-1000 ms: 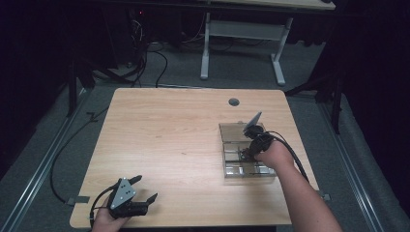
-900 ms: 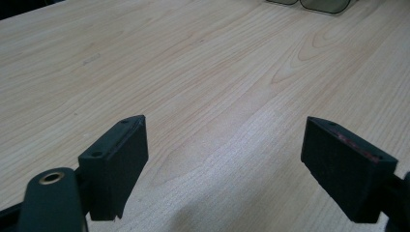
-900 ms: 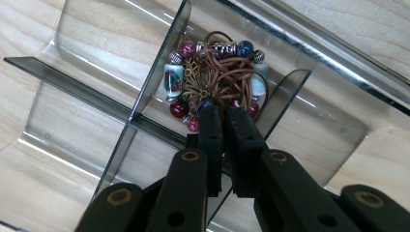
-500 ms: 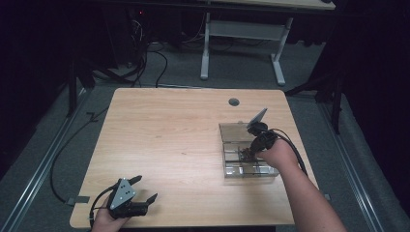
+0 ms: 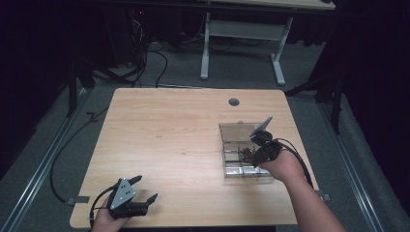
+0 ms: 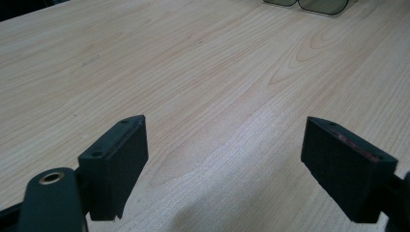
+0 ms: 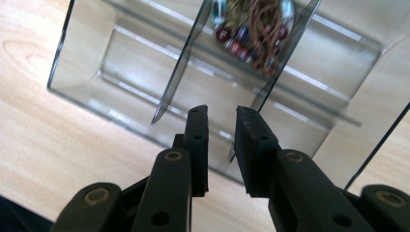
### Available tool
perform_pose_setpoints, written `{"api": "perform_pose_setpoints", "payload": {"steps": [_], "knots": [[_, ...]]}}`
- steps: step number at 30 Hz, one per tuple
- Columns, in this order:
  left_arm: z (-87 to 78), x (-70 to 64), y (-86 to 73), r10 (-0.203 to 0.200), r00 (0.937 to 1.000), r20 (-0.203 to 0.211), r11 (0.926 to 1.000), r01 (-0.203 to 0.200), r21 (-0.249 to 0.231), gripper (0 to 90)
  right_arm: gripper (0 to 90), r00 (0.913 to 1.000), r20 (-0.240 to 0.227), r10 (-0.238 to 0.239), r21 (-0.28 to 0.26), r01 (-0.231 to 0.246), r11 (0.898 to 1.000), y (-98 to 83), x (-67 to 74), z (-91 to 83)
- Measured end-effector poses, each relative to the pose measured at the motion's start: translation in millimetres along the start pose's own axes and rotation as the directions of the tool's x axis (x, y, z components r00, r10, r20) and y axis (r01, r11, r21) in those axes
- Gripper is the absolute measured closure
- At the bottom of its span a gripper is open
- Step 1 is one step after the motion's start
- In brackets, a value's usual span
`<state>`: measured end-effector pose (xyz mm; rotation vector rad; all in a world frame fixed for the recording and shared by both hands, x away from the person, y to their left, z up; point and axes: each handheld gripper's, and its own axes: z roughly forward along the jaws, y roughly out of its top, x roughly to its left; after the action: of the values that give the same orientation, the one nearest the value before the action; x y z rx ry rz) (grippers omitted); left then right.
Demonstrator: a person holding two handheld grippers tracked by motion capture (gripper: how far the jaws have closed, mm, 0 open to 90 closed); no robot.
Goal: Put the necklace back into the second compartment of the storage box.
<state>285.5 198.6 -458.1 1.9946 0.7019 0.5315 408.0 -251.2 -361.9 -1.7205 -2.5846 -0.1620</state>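
Observation:
A clear plastic compartment box (image 5: 231,129) lies on the right half of the wooden table (image 5: 169,135). One of its cells holds a heap of small coloured parts with thin wires (image 7: 251,34). My right gripper (image 5: 250,152) hangs just above the box and points down into it. In the right gripper view, my right gripper (image 7: 221,121) has a narrow gap between its jaws with nothing in it; the jaws have just been opening. My left gripper (image 5: 147,188) rests at the table's front left. It stands wide open over bare wood (image 6: 225,145).
A round cable hole (image 5: 234,102) sits near the table's far edge. The box's near corner (image 6: 309,4) peeks in at the top of the left gripper view. Cables and a white desk frame (image 5: 241,34) lie on the floor beyond the table.
My right hand has lifted slightly over the box and shifted a little toward the near right. The left gripper has stayed where it was.

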Motion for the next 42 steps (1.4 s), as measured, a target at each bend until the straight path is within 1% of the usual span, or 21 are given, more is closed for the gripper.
{"api": "perform_pose_setpoints", "payload": {"steps": [1, 3, 6, 9, 11, 18, 19, 20, 23, 26, 28, 29, 31, 32, 35, 36, 38, 40, 41, 42], "knots": [[0.2, -0.1, -0.1, -0.001, 1.0000, -0.001, 1.0000, 0.001, -0.002, 17.4, 75.4, 0.9999, 0.004, -0.010, -0.006, 0.010, 1.000, -3.4, 1.3, -0.8], [0.2, -0.2, 0.0, -0.001, 1.0000, -0.001, 1.0000, 0.001, -0.002, 17.4, 74.7, 0.9999, -0.012, -0.004, -0.018, 0.004, 1.000, -9.2, 2.6, -3.1], [0.1, -0.1, 0.0, -0.002, 1.0000, -0.002, 1.0000, 0.002, -0.003, 17.3, 73.4, 0.9998, -0.020, -0.006, -0.027, 0.005, 1.000, -17.7, 5.4, -4.6], [-0.1, 0.0, -0.1, -0.001, 1.0000, -0.003, 1.0000, 0.001, -0.002, 17.3, 72.6, 0.9995, -0.030, 0.004, -0.035, -0.005, 0.999, -24.7, 7.6, -4.5], [-0.1, -0.1, -0.1, 0.000, 1.0000, -0.003, 1.0000, 0.000, -0.001, 17.3, 72.2, 0.9993, -0.038, -0.002, -0.039, 0.001, 0.999, -29.6, 9.0, -3.0], [0.3, -0.7, 0.0, 0.003, 1.0000, -0.005, 1.0000, -0.003, 0.003, 17.3, 68.6, 0.9985, -0.053, 0.010, -0.043, -0.012, 0.999, -44.5, 13.7, 5.7], [0.2, -0.6, 0.0, 0.002, 1.0000, -0.006, 1.0000, -0.002, 0.002, 17.2, 68.3, 0.9986, -0.052, 0.005, -0.045, -0.007, 0.999, -46.9, 13.5, 7.8], [0.2, -0.5, 0.0, 0.002, 1.0000, -0.006, 1.0000, -0.002, 0.001, 17.2, 68.0, 0.9984, -0.055, 0.014, -0.043, -0.016, 0.999, -48.4, 14.0, 9.2], [0.1, -0.5, 0.0, 0.001, 1.0000, -0.006, 1.0000, -0.001, 0.000, 17.2, 66.8, 0.9981, -0.058, 0.020, -0.050, -0.023, 0.998, -53.6, 14.5, 14.7], [0.2, -0.8, 0.0, 0.004, 1.0000, -0.006, 1.0000, -0.004, 0.001, 17.2, 62.2, 0.9982, -0.058, 0.014, -0.088, -0.019, 0.996, -59.5, 15.0, 19.0], [0.4, -0.9, 0.0, 0.005, 1.0000, -0.005, 1.0000, -0.005, 0.001, 17.2, 60.8, 0.9980, -0.062, 0.011, -0.142, -0.019, 0.990, -65.5, 14.2, 22.4], [0.5, -0.8, 0.1, 0.006, 1.0000, -0.005, 1.0000, -0.006, 0.001, 17.2, 59.6, 0.9974, -0.072, 0.008, -0.176, -0.021, 0.984, -69.3, 13.8, 24.8], [0.6, -0.8, 0.0, 0.007, 1.0000, -0.005, 1.0000, -0.007, 0.003, 17.2, 58.8, 0.9964, -0.083, 0.017, -0.252, -0.037, 0.967, -78.3, 13.6, 29.4], [0.7, -0.9, 0.0, 0.008, 1.0000, -0.006, 1.0000, -0.008, 0.002, 17.2, 58.5, 0.9951, -0.097, 0.017, -0.290, -0.045, 0.956, -82.9, 12.9, 32.8], [1.1, -1.3, -0.1, 0.010, 0.9999, -0.005, 0.9999, -0.010, 0.003, 17.2, 58.4, 0.9921, -0.125, 0.013, -0.400, -0.062, 0.914, -98.3, 13.6, 44.9], [1.1, -1.5, 0.1, 0.013, 0.9999, -0.005, 0.9999, -0.013, 0.006, 17.2, 58.3, 0.9924, -0.123, 0.002, -0.439, -0.056, 0.897, -103.3, 13.7, 49.3], [1.5, -2.0, 0.1, 0.016, 0.9998, -0.008, 0.9998, -0.016, 0.009, 17.2, 58.0, 0.9926, -0.119, -0.023, -0.514, -0.042, 0.857, -113.0, 15.3, 58.0], [2.0, -2.7, -0.2, 0.019, 0.9998, -0.011, 0.9998, -0.019, 0.010, 17.2, 58.0, 0.9916, -0.117, -0.054, -0.584, -0.024, 0.812, -121.4, 16.8, 67.7], [2.1, -2.9, -0.1, 0.019, 0.9998, -0.010, 0.9998, -0.019, 0.011, 17.2, 58.0, 0.9906, -0.121, -0.063, -0.613, -0.024, 0.790, -125.3, 17.9, 72.1], [2.3, -2.9, -0.1, 0.020, 0.9997, -0.011, 0.9997, -0.020, 0.012, 17.2, 57.9, 0.9899, -0.120, -0.076, -0.642, -0.019, 0.766, -128.4, 18.3, 76.6]]}}
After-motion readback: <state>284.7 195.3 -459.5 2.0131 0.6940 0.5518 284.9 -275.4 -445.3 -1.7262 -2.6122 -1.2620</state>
